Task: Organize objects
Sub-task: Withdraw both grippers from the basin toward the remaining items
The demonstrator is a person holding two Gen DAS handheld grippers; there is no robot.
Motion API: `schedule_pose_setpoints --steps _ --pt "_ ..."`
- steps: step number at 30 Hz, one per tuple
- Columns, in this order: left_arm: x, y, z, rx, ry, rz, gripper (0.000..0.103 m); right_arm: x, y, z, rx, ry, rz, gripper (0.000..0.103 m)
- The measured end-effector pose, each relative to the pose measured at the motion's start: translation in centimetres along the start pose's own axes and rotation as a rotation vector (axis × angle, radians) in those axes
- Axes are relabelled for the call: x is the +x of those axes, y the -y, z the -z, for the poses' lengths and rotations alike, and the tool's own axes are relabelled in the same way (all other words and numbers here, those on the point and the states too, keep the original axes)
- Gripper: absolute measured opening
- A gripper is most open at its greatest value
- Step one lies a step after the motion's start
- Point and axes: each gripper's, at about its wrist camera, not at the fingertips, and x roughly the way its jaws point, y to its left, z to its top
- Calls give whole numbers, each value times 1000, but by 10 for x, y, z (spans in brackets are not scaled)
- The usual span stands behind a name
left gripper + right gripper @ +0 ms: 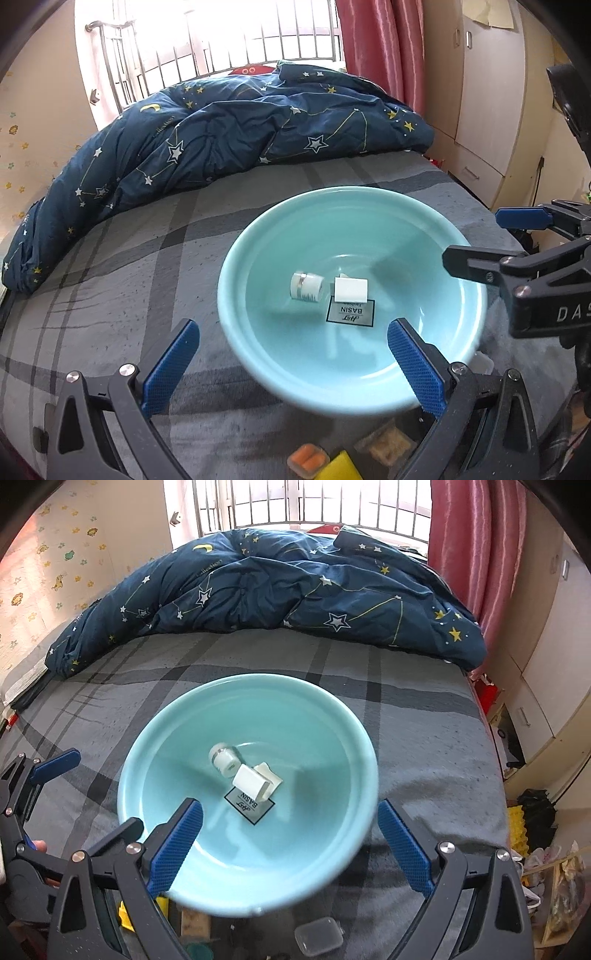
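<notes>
A pale turquoise basin (226, 295) (127, 790) rests on the grey checked bed sheet. Inside it lie a small white jar (306, 285) (224, 758) on its side and a white box (351, 290) (255, 782), touching each other above a printed label (351, 314). My left gripper (291, 365) hangs open over the basin's near left rim, nothing between its blue pads. It also shows at the left of the right wrist view, left gripper (92, 795). My right gripper (290, 845) is open above the basin's near edge and empty; the right gripper (476, 238) shows by the basin's right rim.
A rumpled navy star-print duvet (229, 136) (280, 587) lies across the far half of the bed. Near the front edge sit an orange-filled case (308, 459), a yellow item (338, 469), a cracker packet (388, 443) and a clear plastic case (319, 939). Wardrobe (480, 92) at right.
</notes>
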Motion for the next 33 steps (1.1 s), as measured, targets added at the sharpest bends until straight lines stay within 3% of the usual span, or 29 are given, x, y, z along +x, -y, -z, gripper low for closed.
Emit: schedule_pose_setpoints --steps 16,33 --pt "-39 1 30 -4 34 -8 103 -36 8 37 5 18 3 98" --pt "-59 10 83 -13 17 5 103 -51 11 86 12 3 -17 98"
